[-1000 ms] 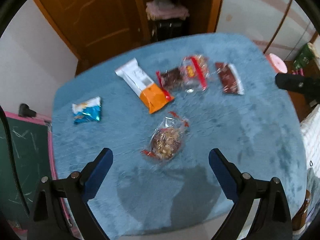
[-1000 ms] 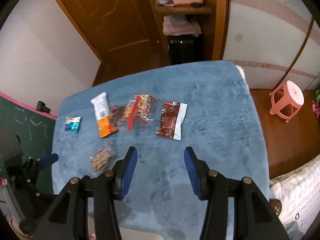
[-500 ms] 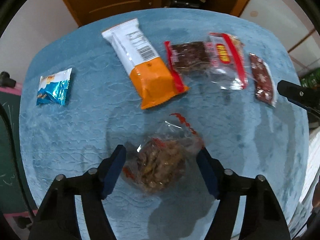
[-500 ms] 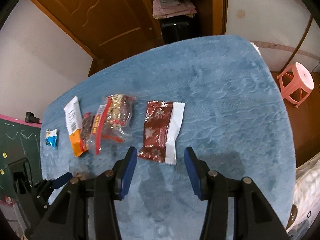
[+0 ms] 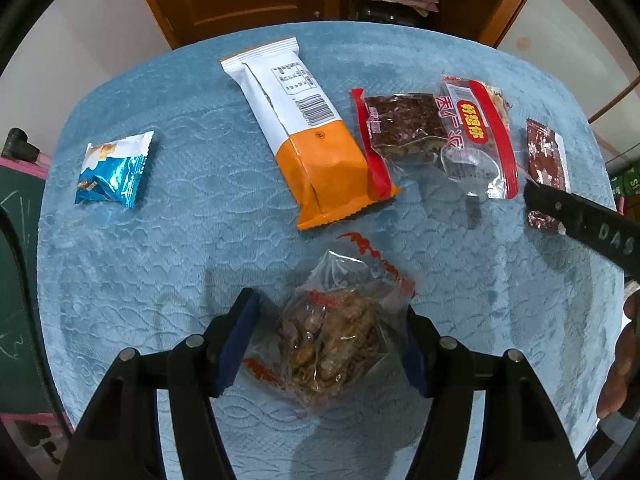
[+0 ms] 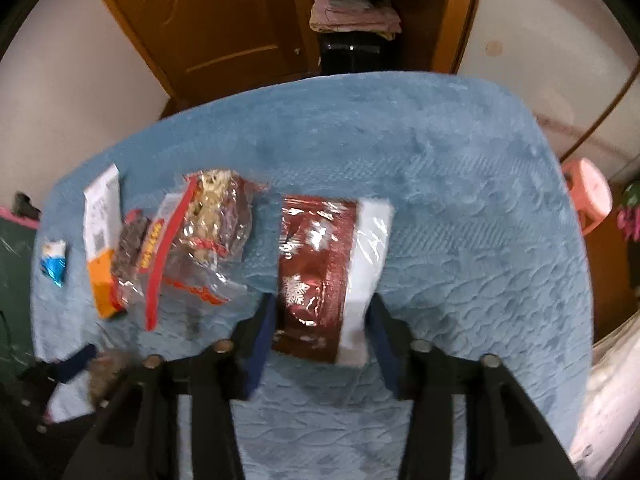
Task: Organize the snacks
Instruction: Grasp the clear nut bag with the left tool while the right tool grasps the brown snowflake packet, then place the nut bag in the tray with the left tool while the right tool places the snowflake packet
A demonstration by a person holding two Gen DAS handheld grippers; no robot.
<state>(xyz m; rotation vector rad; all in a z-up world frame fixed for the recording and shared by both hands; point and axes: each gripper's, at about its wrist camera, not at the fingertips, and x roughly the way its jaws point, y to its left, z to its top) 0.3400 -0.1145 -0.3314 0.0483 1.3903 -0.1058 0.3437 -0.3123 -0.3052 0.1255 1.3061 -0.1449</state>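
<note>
Snacks lie on a blue-covered table [image 5: 168, 248]. My left gripper [image 5: 332, 334] is open, its fingers on either side of a clear bag of brown nut snack [image 5: 336, 340] that lies on the table. My right gripper [image 6: 322, 320] is open around the near end of a dark red and white packet [image 6: 324, 264], also seen in the left wrist view [image 5: 546, 160]. Further back lie a white and orange packet [image 5: 308, 136], a red-edged brown bar [image 5: 400, 128], a clear red-striped bag [image 5: 476, 132] and a small blue packet [image 5: 114, 168].
A wooden door [image 6: 208, 24] and shelf with folded cloths [image 6: 356, 12] stand behind the table. A pink stool [image 6: 588, 196] is at the right. A green chalkboard [image 5: 16, 264] is left of the table.
Both grippers have come down and forward. The left now straddles the nut bag; the right now straddles the near end of the red and white packet.
</note>
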